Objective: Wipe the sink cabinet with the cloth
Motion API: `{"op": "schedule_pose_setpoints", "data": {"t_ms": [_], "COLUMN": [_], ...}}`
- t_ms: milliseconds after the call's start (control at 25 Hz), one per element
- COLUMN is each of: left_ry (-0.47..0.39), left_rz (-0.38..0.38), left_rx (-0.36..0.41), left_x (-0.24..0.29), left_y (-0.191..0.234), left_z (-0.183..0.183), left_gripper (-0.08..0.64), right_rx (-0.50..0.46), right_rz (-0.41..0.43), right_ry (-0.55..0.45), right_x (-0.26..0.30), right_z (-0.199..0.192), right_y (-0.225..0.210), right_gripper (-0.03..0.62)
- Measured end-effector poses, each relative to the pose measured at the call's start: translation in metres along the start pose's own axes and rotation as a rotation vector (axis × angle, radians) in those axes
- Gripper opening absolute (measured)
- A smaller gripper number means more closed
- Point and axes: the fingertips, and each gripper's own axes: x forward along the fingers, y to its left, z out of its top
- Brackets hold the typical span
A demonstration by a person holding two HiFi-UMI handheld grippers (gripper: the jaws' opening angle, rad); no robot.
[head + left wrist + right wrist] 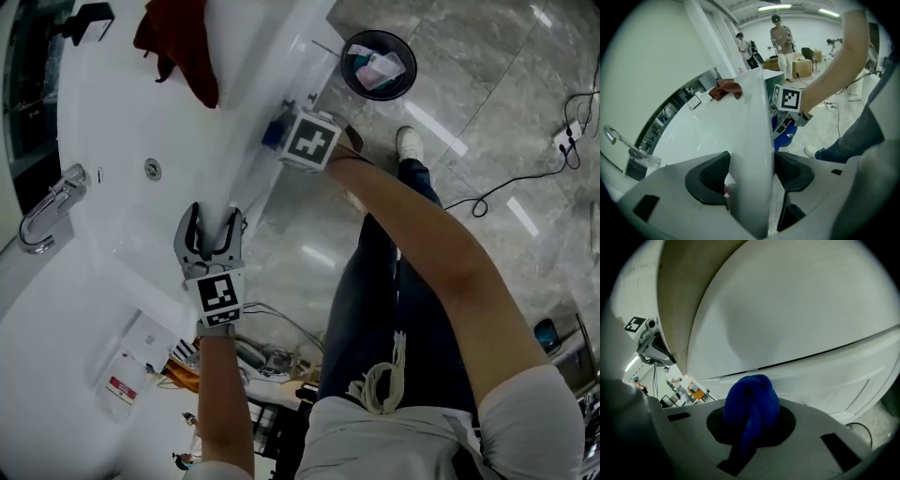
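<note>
The white sink counter (141, 112) runs along the left, and its front edge (754, 140) passes between the jaws of my left gripper (213, 217), which stand open astride it. The pads (712, 176) sit close beside the edge without squeezing it. My right gripper (281, 133) reaches under the counter's edge, shut on a bunched blue cloth (752, 404). The cloth (272, 134) is held near the white cabinet front (797, 333) below the counter; I cannot tell whether it touches. In the left gripper view the right gripper (787, 124) and blue cloth (783, 136) show beyond the edge.
A dark red cloth (183, 42) lies on the counter's far end. A chrome faucet (52, 206) stands at the left. A black waste bin (378, 64) sits on the marble floor, with a cable (506, 183) trailing to the right. People (783, 42) stand far back in the room.
</note>
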Motion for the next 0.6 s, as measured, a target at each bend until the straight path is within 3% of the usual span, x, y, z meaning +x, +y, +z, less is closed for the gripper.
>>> {"op": "schedule_pose_setpoints", "data": {"t_ms": [600], "left_ry": [0.005], "left_rz": [-0.004], "left_rx": [-0.008], "left_x": [0.000], "left_y": [-0.001], "left_z": [0.000], "left_gripper": [0.293], "right_rx": [-0.005], "right_rz": [-0.013], "right_ry": [0.010], "right_x": [-0.056], "right_z": [0.010], "right_y": [-0.069], "right_gripper": [0.038]}}
